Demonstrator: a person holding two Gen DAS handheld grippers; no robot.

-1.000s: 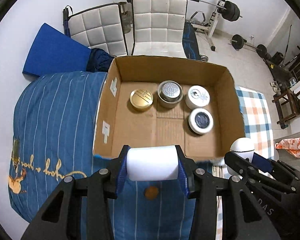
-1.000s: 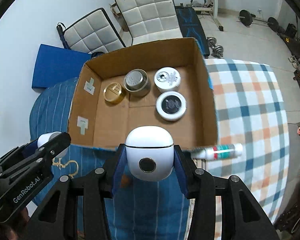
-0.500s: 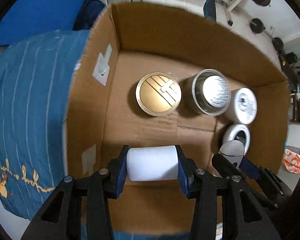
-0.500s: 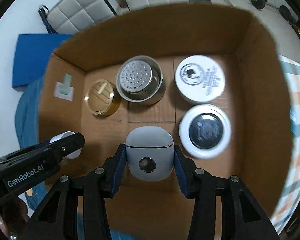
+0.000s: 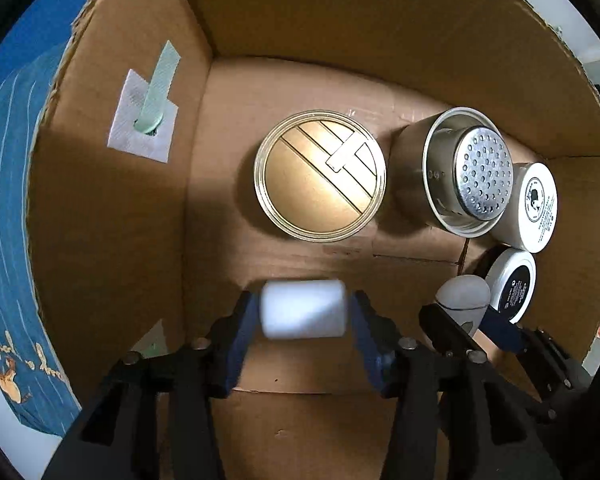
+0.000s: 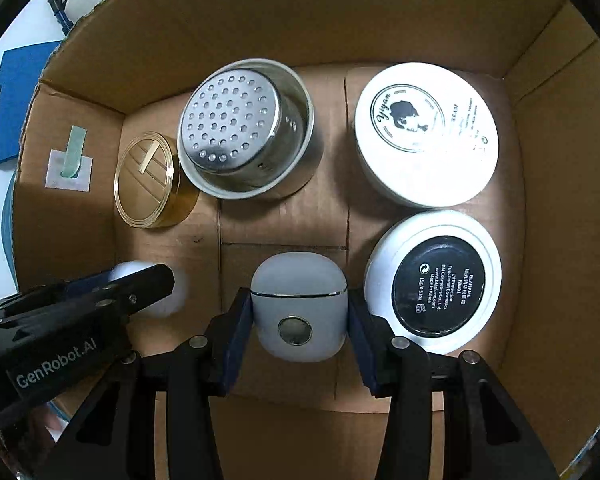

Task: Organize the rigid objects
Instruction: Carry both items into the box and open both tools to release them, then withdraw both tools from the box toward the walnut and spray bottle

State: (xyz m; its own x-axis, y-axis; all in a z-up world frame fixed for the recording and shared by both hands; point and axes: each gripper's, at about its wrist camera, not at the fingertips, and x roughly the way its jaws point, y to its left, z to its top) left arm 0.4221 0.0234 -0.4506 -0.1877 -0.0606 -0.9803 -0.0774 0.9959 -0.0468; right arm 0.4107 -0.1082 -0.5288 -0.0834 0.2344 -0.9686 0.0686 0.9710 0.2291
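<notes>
Between right hand-held gripper [image 6: 299, 320] pads — white case [image 6: 298, 304]

Four tins [image 6: 426, 134] inside box [image 6: 380, 16]

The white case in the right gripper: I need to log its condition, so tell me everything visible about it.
The white case is a smooth, rounded, plastic-looking pod with a thin metallic seam across its upper part and a round silvery button low on its front. It looks closed and undamaged. The right gripper is shut on its two sides, holding it low inside the cardboard box, beside the black-labelled jar.
</notes>
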